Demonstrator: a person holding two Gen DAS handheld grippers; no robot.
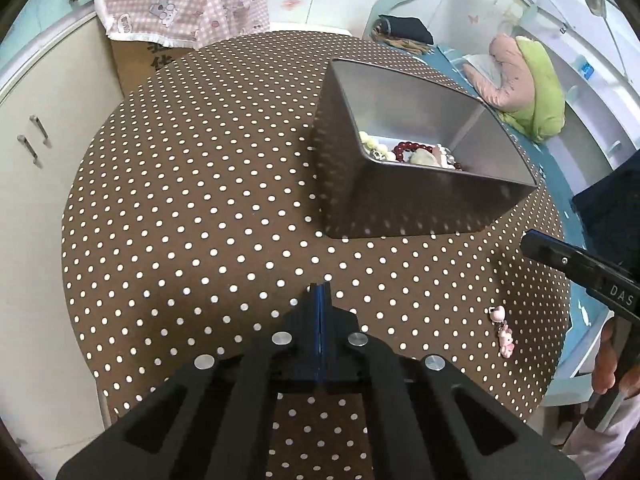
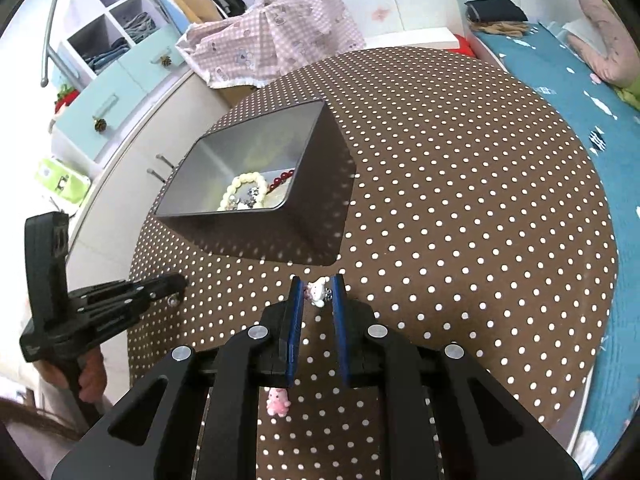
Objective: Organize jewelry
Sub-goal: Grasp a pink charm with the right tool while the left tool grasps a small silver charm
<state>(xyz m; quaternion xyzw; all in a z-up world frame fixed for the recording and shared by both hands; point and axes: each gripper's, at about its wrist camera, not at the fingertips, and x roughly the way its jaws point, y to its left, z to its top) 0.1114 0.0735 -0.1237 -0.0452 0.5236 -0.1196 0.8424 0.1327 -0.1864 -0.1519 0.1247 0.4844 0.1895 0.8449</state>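
Note:
A metal tin stands on the brown polka-dot table and holds cream and red bead bracelets. A pink-and-white charm chain lies on the table near its right edge. In the right wrist view its white charm sits between the fingertips of my open right gripper, and its pink charm lies nearer the camera. My left gripper is shut and empty, held over bare table in front of the tin.
A bed with a teal sheet runs along the right of the table. A white cabinet stands to the left. A pink checked cloth covers a box behind the table.

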